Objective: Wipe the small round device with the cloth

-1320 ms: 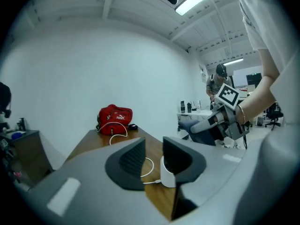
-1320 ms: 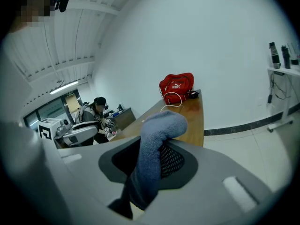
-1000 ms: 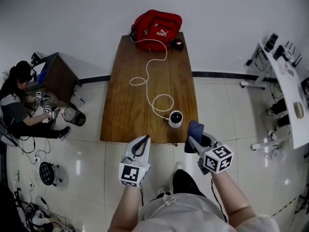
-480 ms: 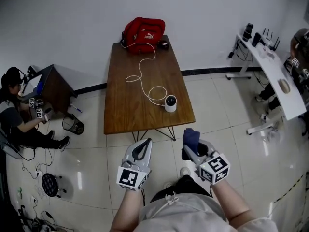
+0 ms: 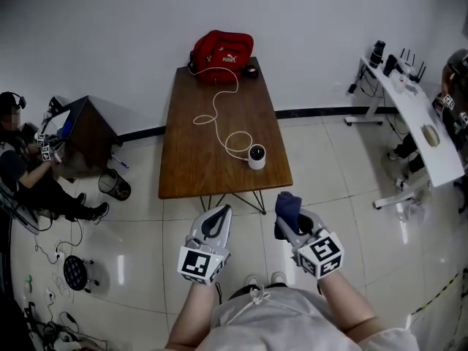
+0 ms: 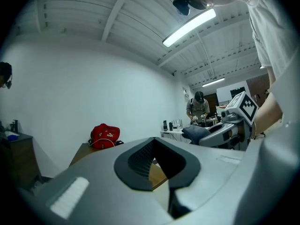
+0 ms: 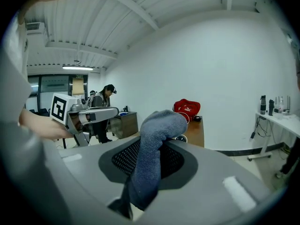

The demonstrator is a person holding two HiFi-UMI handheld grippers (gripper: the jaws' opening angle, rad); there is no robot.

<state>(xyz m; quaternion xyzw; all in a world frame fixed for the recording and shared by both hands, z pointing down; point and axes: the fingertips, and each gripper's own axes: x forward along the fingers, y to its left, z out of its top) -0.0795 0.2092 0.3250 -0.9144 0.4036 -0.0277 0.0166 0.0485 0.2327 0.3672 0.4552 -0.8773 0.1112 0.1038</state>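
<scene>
The small round white device [image 5: 257, 156] with a dark top stands near the front right of the brown table [image 5: 190, 168], its white cable [image 5: 216, 108] running back to a red bag [image 5: 221, 48]. Both grippers hang over the floor, short of the table's front edge. My right gripper [image 5: 288, 212] is shut on a blue-grey cloth [image 5: 288, 205], which sticks up between its jaws [image 7: 154, 146]. My left gripper [image 5: 216, 221] is shut with nothing in it [image 6: 154, 163]. In the right gripper view only a sliver of the device [image 7: 180, 138] shows behind the cloth.
A person sits on the floor at the left [image 5: 22, 168] beside a dark cabinet [image 5: 84, 129] and a black bin [image 5: 115, 185]. A white bench with gear [image 5: 417, 119] stands at the right. Cables and small items litter the floor at the lower left [image 5: 51, 291].
Both grippers have drawn back from the table's front edge and now hang over the floor. The cloth stays in the right gripper. The table and the device look farther away.
</scene>
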